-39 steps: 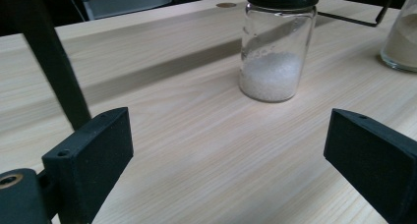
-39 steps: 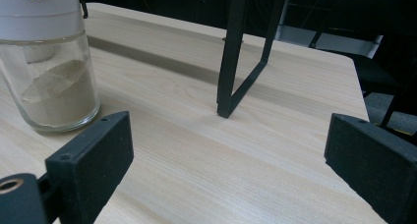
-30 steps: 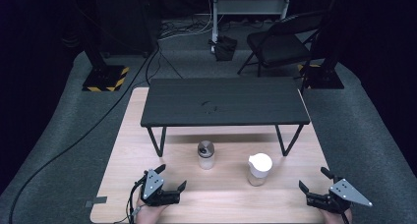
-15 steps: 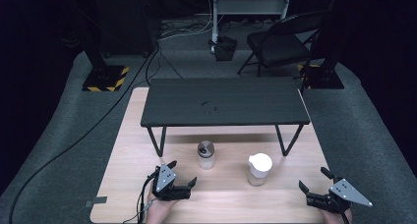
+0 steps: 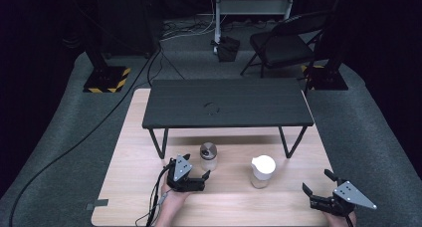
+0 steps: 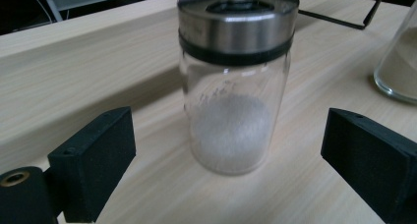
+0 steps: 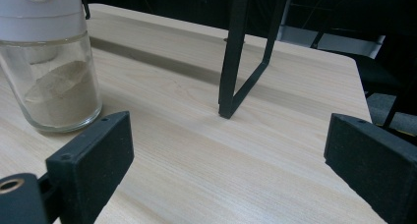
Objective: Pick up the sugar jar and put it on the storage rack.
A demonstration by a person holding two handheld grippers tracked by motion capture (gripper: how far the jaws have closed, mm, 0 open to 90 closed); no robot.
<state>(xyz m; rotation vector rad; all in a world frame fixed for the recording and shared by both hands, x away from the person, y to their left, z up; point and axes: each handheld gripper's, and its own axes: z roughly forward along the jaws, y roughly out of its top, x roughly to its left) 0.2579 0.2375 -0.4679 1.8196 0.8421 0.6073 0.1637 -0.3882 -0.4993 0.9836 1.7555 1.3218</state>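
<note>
On the light wooden table [image 5: 129,187], near its front edge, the left gripper [image 5: 191,179] has travelled forward and inward since a second ago, from the near-left corner to a spot just short of the glass shaker [image 5: 208,156] with the steel lid; its jaws have just been closing a little from their widest, yet in the left gripper view they stand well apart with the shaker [image 6: 236,81] upright between them and neither pad touching the glass. That reads as an approach nearly finished: the shaker sits in line for a side grasp, and what remains is likely a short push forward and a squeeze. White grains fill the lower part of the shaker. The right gripper [image 5: 323,194] has kept its place at the near-right corner, jaws spread wide on nothing, pointing toward the white-capped jar [image 5: 262,170], which stands apart from it and holds a tan powder [image 7: 54,94]. Both containers stand in front of the black bench [image 5: 226,107], whose leg [image 7: 231,62] crosses the right gripper view. Hard to make out: the opening in the shaker's lid is blurred at the top edge of the left gripper view; the white-capped jar is cut off at the frame edge in both gripper views; the person's hands are cropped at the bottom of the high view
</note>
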